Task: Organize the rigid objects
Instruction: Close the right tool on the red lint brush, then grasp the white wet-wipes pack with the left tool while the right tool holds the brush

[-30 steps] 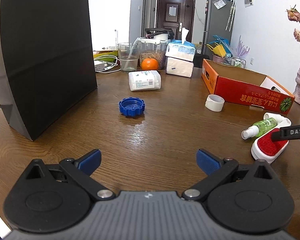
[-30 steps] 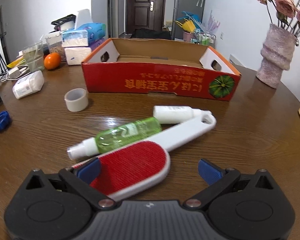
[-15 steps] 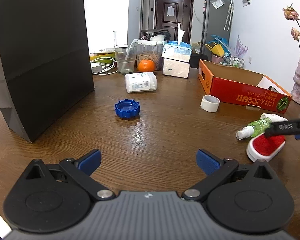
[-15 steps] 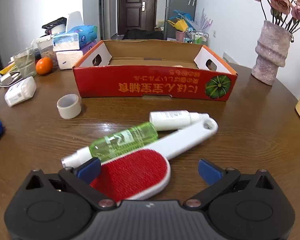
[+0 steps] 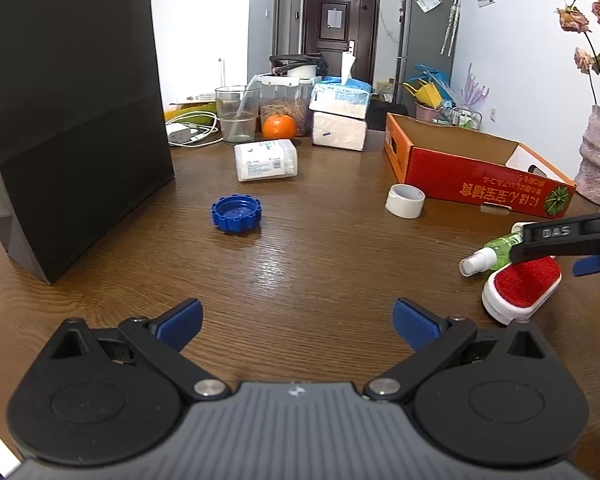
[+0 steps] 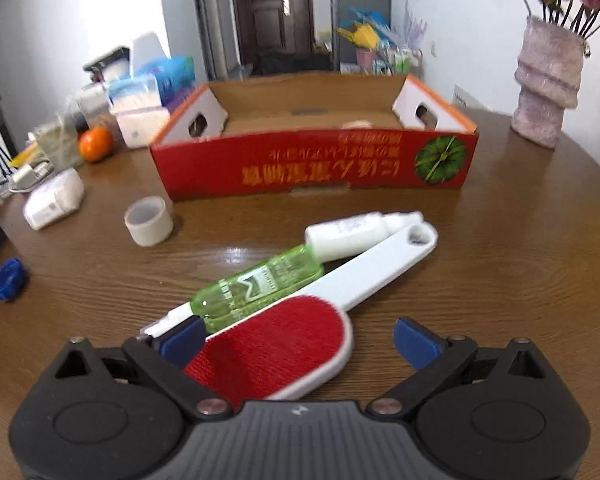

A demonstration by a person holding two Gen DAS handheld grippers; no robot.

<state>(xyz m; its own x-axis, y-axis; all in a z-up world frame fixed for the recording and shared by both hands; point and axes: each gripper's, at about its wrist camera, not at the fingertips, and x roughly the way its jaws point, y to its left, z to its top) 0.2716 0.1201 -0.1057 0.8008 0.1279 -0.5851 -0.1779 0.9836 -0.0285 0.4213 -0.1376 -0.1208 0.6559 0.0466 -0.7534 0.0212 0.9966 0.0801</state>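
The right gripper has come closer, fingers spread around the lint brush lying between them, ready to grasp. The left gripper waits, spread and empty.

A dark wood-grain worktop carries a black paper bag, a blue cap, a tape roll, a red cardboard box, a green spray bottle, a white bottle, a red lint brush and a vase.
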